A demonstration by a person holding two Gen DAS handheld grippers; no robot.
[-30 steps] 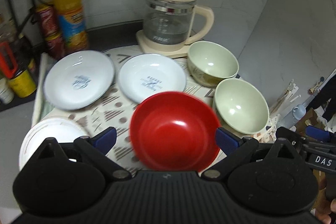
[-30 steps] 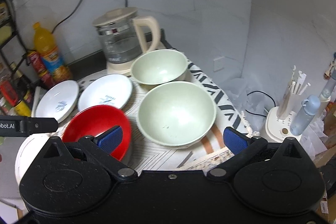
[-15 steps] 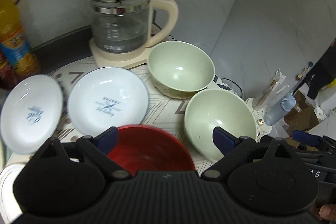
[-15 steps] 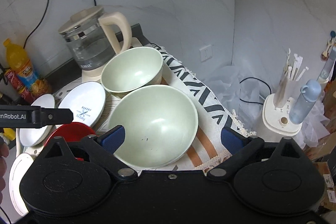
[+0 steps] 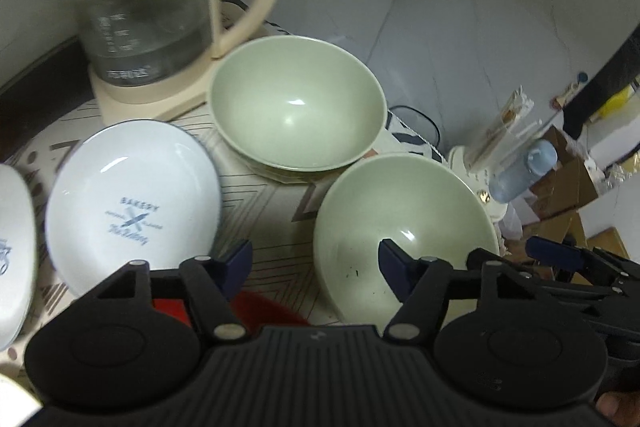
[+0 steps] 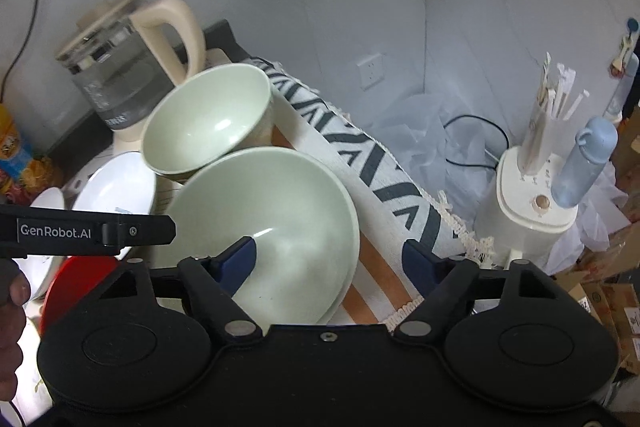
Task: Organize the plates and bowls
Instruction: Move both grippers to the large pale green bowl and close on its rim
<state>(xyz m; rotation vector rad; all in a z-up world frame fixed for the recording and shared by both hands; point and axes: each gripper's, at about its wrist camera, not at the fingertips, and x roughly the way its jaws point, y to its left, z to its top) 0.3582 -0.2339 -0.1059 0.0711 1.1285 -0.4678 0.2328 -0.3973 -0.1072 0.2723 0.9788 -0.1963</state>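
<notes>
Two pale green bowls sit on the patterned cloth: a far bowl point(image 5: 296, 103) by the kettle and a near bowl point(image 5: 400, 223). They also show in the right wrist view, far bowl point(image 6: 208, 119) and near bowl point(image 6: 288, 215). A white "Bakery" plate point(image 5: 128, 199) lies left of them, another white plate point(image 5: 12, 247) at the far left. A red bowl point(image 5: 272, 311) is mostly hidden under my left gripper point(image 5: 314, 265), which is open above the cloth beside the near bowl. My right gripper point(image 6: 330, 259) is open with the near bowl's right rim between its fingers.
A glass kettle point(image 5: 148, 15) with a cream handle stands at the back against the wall. Off the table's right edge stand a white holder with wrapped chopsticks point(image 6: 536, 195) and a blue bottle point(image 6: 584, 163). Cardboard boxes point(image 5: 560, 195) lie beyond.
Both grippers have moved forward and to the right. The red bowl has slid out of view under the left gripper. The near green bowl now sits between the right gripper's fingers.
</notes>
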